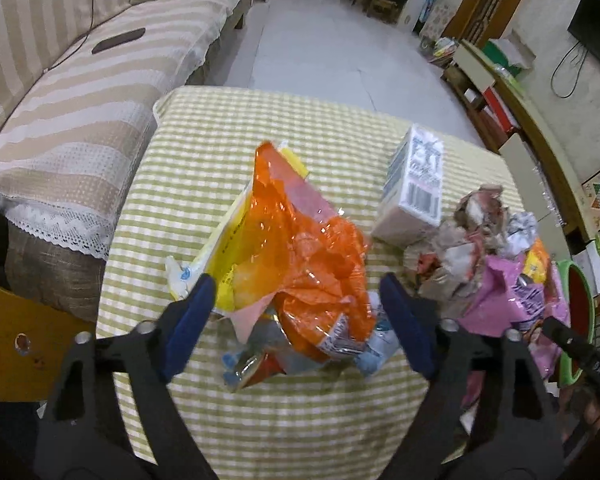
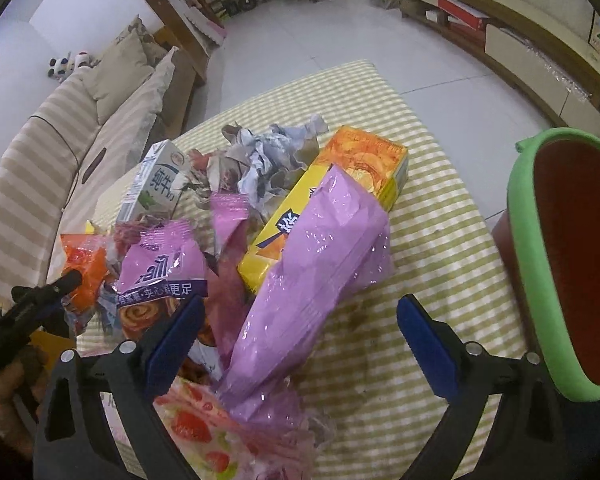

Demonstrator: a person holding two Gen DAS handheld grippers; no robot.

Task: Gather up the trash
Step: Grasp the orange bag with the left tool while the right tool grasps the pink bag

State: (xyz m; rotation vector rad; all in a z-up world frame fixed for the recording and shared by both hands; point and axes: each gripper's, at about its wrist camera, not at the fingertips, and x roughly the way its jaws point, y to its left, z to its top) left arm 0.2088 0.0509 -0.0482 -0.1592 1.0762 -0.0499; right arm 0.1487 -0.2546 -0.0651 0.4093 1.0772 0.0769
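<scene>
A crumpled orange and yellow wrapper point(image 1: 300, 248) lies on the green checked table point(image 1: 220, 140), between the blue pads of my left gripper point(image 1: 298, 284). The pads stand apart and do not press on it. My right gripper point(image 2: 302, 304) is open around a long purple wrapper point(image 2: 312, 260), which leans on a yellow box point(image 2: 340, 184). Beside them lie a milk carton point(image 2: 156, 184), crumpled paper point(image 2: 268, 156), a purple snack bag point(image 2: 160, 272) and a strawberry-print wrapper point(image 2: 204, 432). A green-rimmed bin point(image 2: 522, 216) stands at the table's right edge.
A striped sofa point(image 1: 80, 100) runs along the left of the table. Tiled floor point(image 1: 320, 40) stretches beyond the far edge. A low cabinet point(image 1: 512, 120) lines the right wall. The left gripper's black finger point(image 2: 40, 296) shows at the right wrist view's left edge.
</scene>
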